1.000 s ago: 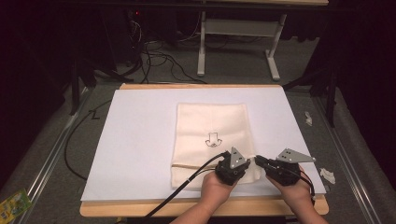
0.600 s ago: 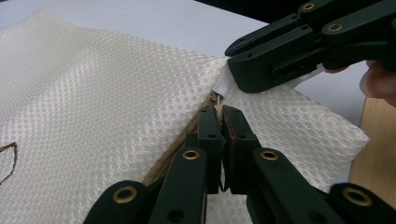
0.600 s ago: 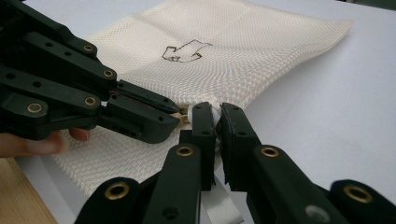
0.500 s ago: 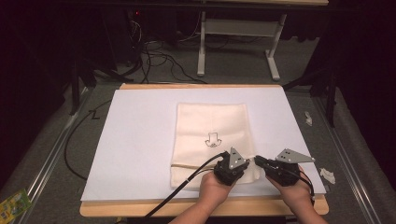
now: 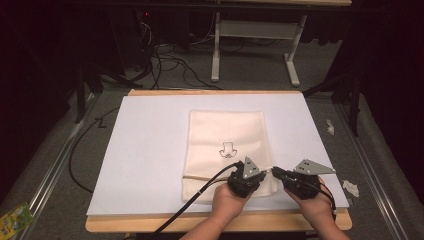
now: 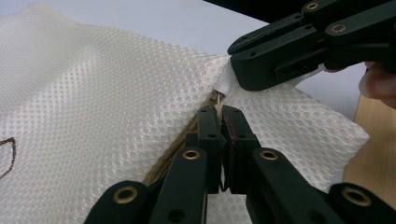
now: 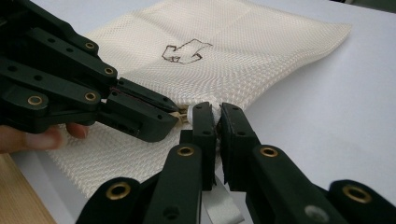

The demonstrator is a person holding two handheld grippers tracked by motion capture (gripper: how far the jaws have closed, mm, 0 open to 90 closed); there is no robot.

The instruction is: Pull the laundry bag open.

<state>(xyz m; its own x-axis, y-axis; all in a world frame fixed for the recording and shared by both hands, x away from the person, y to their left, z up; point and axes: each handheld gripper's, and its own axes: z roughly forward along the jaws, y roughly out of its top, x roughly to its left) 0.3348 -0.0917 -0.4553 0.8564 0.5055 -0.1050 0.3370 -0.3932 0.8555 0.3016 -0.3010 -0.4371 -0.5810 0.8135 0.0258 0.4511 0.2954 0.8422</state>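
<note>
Nothing moved; white sheet (image 5: 150,150) covers wooden table (image 5: 210,223); grey carpet (image 5: 250,75), dark room.

**Counting the Things on the Table**

There was one cream mesh bag (image 5: 225,145) with one small drawing (image 5: 227,150) on it. One big white sheet (image 5: 145,150) lay under it. There were two grippers, a left gripper (image 5: 260,176) and a right gripper (image 5: 275,173). Two hands held them. Two little white scraps (image 5: 350,187) lay on the floor.
</note>
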